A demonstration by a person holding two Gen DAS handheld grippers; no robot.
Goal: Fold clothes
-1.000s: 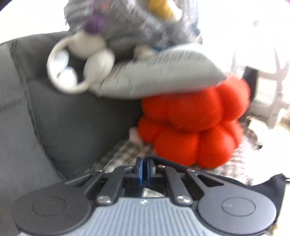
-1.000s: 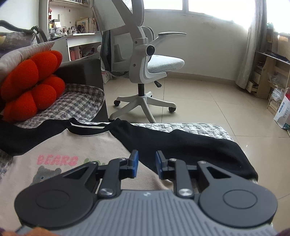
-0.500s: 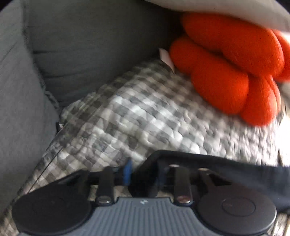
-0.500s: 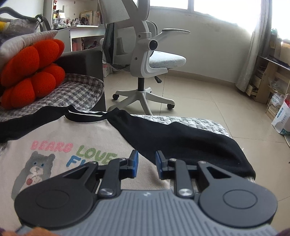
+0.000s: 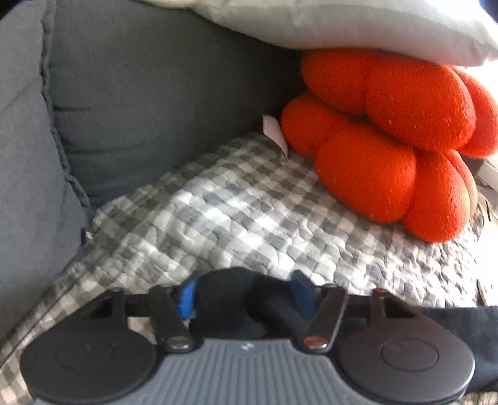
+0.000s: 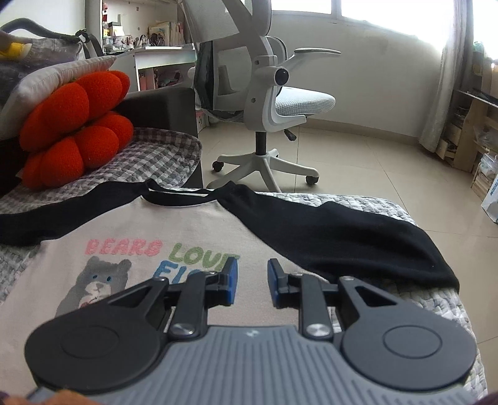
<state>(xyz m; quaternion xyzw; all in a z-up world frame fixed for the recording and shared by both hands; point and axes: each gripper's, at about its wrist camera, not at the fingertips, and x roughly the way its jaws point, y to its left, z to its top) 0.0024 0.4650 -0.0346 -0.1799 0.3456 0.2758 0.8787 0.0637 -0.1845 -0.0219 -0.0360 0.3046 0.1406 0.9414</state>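
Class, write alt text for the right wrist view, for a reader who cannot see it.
The right gripper, jaws apart and empty, hovers over a beige bear-print sweatshirt with black sleeves, spread flat on a checked quilt. An orange cushion sits left; a white office chair stands behind.

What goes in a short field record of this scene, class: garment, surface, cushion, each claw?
garment: beige cotton sweatshirt with bear print, spread flat, print up
surface: grey-and-white checked quilted cover
cushion: orange knotted knit cushion, on the cover, under a pale grey pillow
left claw: jaws have just been opening; bunched black sleeve between them
right claw: open, empty, over the sweatshirt's front
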